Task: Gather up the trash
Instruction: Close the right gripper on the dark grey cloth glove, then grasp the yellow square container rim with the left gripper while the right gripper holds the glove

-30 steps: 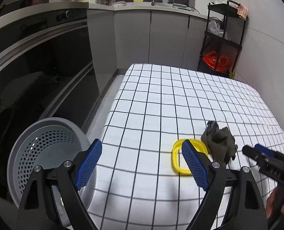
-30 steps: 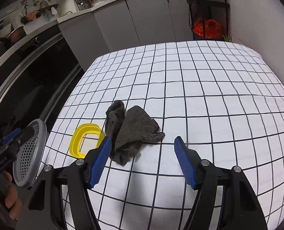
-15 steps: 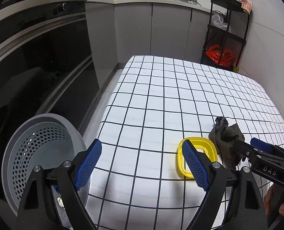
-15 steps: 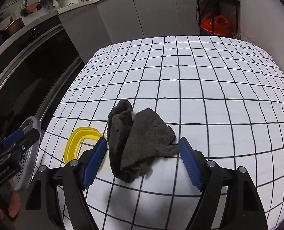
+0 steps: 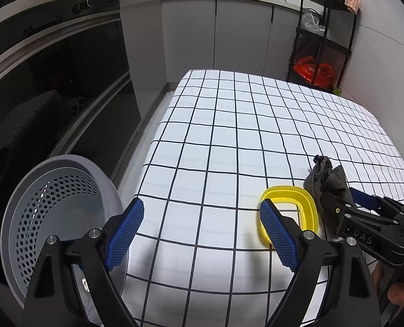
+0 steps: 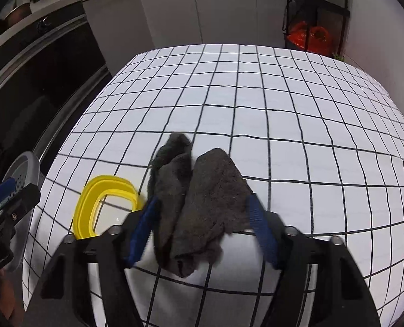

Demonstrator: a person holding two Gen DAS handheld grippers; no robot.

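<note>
Two grippers are in our hands. Our right gripper (image 6: 202, 226) points down at the checked tablecloth (image 6: 283, 114), and its jaws are closing around the grey rag (image 6: 199, 204). The rag lies crumpled between the blue pads (image 6: 140, 231); the frames are blurred there, so we cannot tell whether the pads press it yet. Just left of this gripper, touching the rag's edge, lies the yellow ring (image 6: 93, 204).

Our left gripper (image 5: 202, 231) hangs above the near edge of the cloth with its jaws spread wide and nothing between them. The yellow ring sits just beyond its right pad. Below and left of it, off the table, stands the grey perforated bin (image 5: 38, 204). Farther ahead are grey cabinets (image 5: 242, 32) and a black rack (image 5: 324, 35) holding an orange bag (image 5: 313, 72).
</note>
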